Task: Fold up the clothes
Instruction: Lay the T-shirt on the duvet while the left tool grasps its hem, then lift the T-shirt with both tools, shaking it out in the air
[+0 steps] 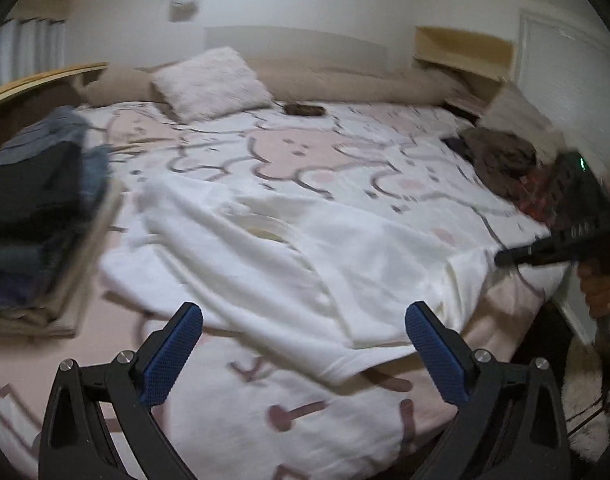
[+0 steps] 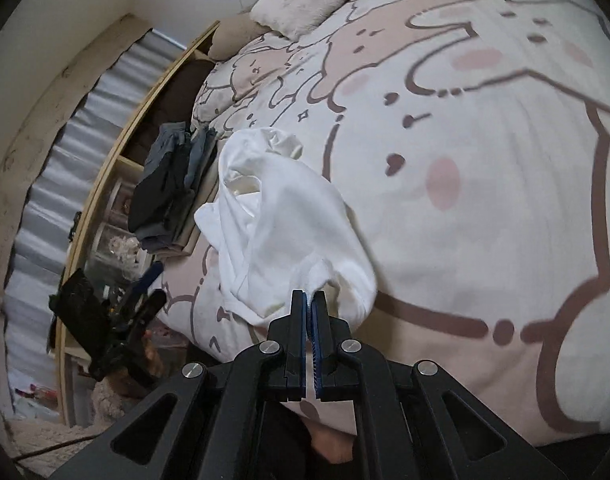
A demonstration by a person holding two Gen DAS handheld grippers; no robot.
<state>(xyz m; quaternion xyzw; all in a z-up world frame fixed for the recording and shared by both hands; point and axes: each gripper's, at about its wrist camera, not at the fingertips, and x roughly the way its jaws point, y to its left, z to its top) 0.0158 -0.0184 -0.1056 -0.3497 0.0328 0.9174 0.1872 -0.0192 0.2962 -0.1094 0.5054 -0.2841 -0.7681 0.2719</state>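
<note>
btwn right gripper (image 2: 309, 300) pads: white shirt (image 2: 281, 216) edge, pinched.

White garment (image 1: 289, 248); pink-white cartoon-print bedspread (image 1: 289, 148); blue tool pads (image 1: 173, 356).

It was a home bedroom: a bed (image 1: 345, 152) with cartoon bedding, a fluffy pillow (image 1: 211, 82), curtains (image 2: 57, 184).
</note>
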